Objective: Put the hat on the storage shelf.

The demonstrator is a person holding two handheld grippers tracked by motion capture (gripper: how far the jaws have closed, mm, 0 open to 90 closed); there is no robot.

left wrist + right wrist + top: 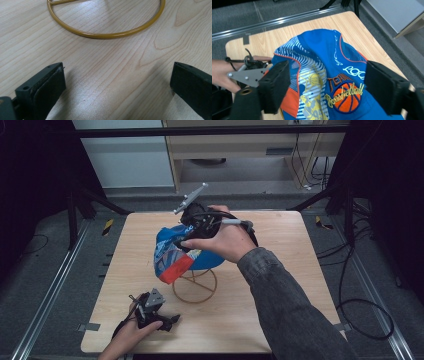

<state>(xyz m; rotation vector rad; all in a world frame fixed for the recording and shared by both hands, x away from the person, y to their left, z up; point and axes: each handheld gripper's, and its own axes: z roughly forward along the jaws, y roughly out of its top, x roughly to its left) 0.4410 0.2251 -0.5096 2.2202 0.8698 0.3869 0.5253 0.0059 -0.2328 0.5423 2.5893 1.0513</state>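
Cap [324,82] sits on the wire stand [195,287], right between my right gripper [327,87] jaws, which are spread and not pinching it. Risk: it looks loosely perched, so a nudge from either pad could tip it off or rock the stand. My left gripper [115,85] jaws are spread too, empty, low over the worktop [105,65], stand ring [105,35] just ahead.

A lab or recording room: a bare wooden table [280,285] stands on grey carpet [60,295] between metal floor rails [47,295], with black stand legs [320,197] at its far corners, loose cables [360,305] and hazard tape [107,226] on the floor
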